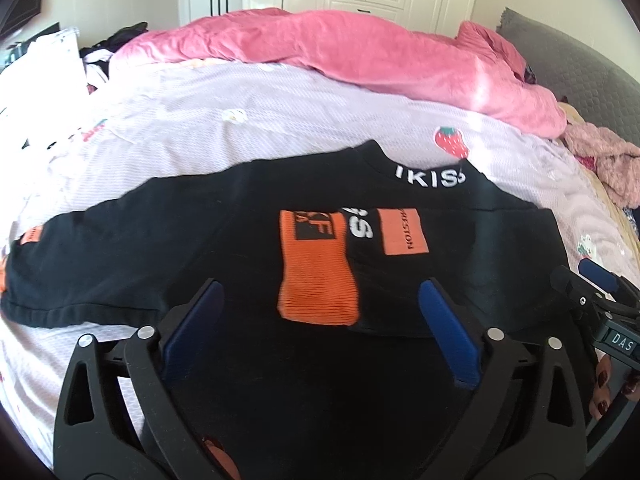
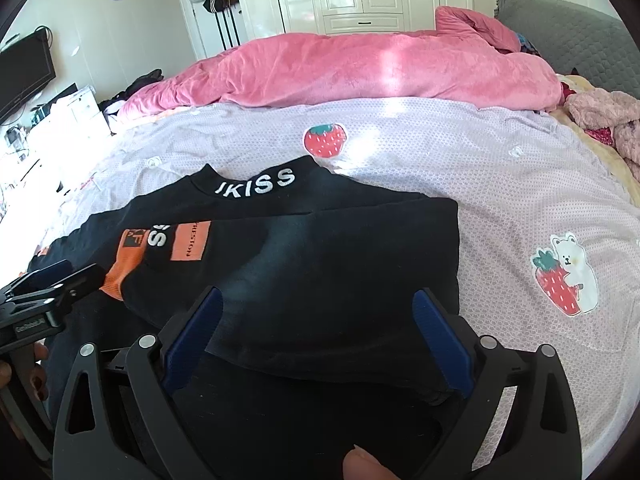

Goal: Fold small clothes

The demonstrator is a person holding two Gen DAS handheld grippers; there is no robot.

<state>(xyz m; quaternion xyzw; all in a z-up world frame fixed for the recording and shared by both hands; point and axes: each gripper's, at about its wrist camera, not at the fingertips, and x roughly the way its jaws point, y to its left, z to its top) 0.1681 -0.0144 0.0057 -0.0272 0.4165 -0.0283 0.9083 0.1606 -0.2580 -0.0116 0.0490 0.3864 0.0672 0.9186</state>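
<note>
Left gripper (image 1: 320,300) angling down over the black shirt (image 1: 248,240), jaws spreading wide, gripping nothing, right gripper (image 2: 316,312) tilting likewise, jaws gaping above the folded sleeve (image 2: 340,272)

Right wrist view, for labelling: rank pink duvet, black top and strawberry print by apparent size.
1. pink duvet and black top: alike; the top is nearer, so unsure.
2. strawberry print, smallest.
</note>
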